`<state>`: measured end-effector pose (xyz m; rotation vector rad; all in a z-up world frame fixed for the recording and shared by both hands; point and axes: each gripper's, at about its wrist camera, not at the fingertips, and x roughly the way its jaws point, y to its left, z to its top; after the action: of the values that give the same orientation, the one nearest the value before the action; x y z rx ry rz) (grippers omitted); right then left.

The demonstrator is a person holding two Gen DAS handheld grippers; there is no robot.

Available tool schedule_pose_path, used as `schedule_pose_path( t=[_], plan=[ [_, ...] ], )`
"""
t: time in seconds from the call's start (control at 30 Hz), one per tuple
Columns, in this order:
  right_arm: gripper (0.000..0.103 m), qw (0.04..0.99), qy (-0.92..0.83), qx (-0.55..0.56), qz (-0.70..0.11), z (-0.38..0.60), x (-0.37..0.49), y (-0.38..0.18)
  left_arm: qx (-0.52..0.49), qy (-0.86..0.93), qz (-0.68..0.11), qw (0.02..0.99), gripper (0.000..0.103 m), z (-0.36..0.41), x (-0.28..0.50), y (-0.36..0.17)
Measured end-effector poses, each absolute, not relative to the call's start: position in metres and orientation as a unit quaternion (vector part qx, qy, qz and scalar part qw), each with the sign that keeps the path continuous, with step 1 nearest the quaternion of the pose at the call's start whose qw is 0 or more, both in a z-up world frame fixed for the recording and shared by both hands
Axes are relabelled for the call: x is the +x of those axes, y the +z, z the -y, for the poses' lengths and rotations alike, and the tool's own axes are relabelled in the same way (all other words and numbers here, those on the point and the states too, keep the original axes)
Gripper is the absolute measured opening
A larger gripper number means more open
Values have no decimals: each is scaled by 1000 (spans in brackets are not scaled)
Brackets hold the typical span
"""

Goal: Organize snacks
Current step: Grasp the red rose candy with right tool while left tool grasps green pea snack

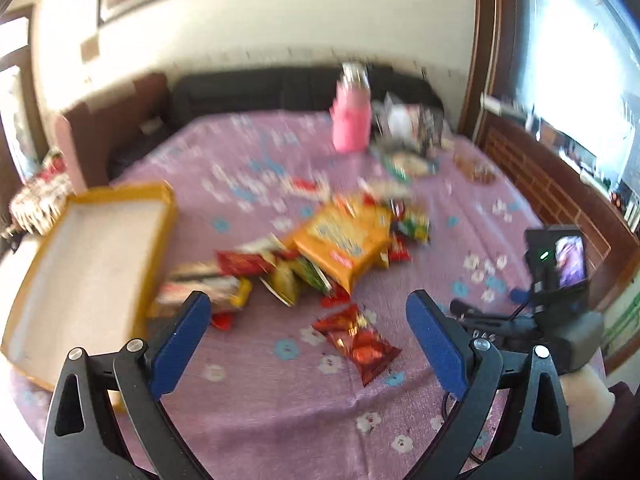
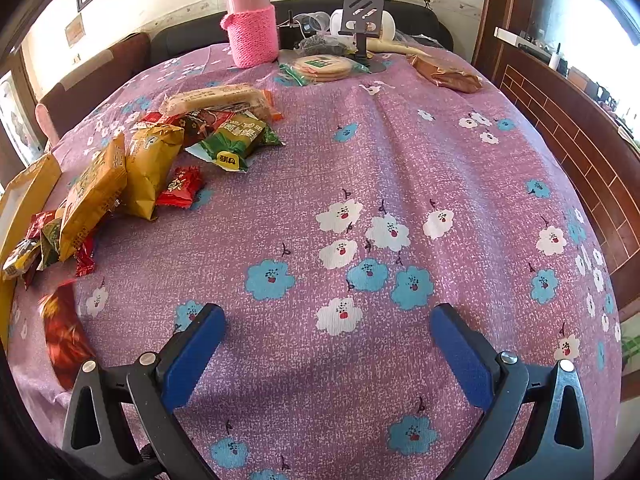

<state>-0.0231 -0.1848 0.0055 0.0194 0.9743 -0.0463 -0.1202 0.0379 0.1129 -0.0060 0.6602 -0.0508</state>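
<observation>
The task is judged to be at its very start: nothing is seen inside the yellow box (image 1: pixel 86 264), whose pale floor lies bare at the left edge of the bench (image 2: pixel 360 152), which is covered by a purple flowered cloth. The snacks (image 1: pixel 320 256) are heaped loosely in the middle of the bench, just beside the box's right wall, with a large yellow packet (image 1: pixel 346 244) lying on top of smaller red and green ones. A red foil packet (image 1: pixel 358 344) lies apart from the heap, nearer the camera, between the two sides of the left tongs (image 1: pixel 308 316) in the left wrist view. The left tongs are spread wide with nothing between the blue pads, and are held above the cloth short of that packet. The right tongs (image 2: pixel 328 324) are likewise spread and bare, held over a bare flowered stretch of cloth, well apart from the heap, which is seen at the far left of the right wrist view. At the far side of the bench a pink bottle (image 2: pixel 252 28) stands upright, with a pack of round biscuits (image 2: pixel 324 66) and a brown packet (image 2: pixel 450 74) near it; whether these count among the snacks to be sorted cannot be told. All of the gathering and placing is judged to remain.
</observation>
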Motion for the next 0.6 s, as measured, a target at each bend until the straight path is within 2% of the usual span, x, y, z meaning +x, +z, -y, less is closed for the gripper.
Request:
schedule_pose_path(
  t=[0.07, 0.27, 0.4, 0.43, 0.47, 0.5, 0.6],
  plan=[
    [103, 882, -23, 11, -470, 185, -23, 6, 3, -10, -300, 954, 99, -43, -132, 122],
    [103, 868, -16, 9, -497, 185, -22, 8, -10, -14, -314, 949, 99, -66, -139, 124],
    [103, 850, 3, -7, -526, 183, -28, 9, -27, 25, -275, 961, 99, -105, -159, 143],
    [101, 846, 2, -12, -532, 183, -30, 10, -27, 42, -252, 966, 99, -118, -165, 151],
    [95, 845, -3, -17, -534, 183, -32, 13, -24, 55, -237, 970, 99, -126, -170, 156],
    [83, 851, -11, -19, -525, 182, -38, 21, -22, 74, -214, 974, 99, -137, -176, 162],
    [81, 874, 33, 8, -485, 170, -55, 45, -32, 74, -184, 980, 103, -163, -180, 165]
  ],
)
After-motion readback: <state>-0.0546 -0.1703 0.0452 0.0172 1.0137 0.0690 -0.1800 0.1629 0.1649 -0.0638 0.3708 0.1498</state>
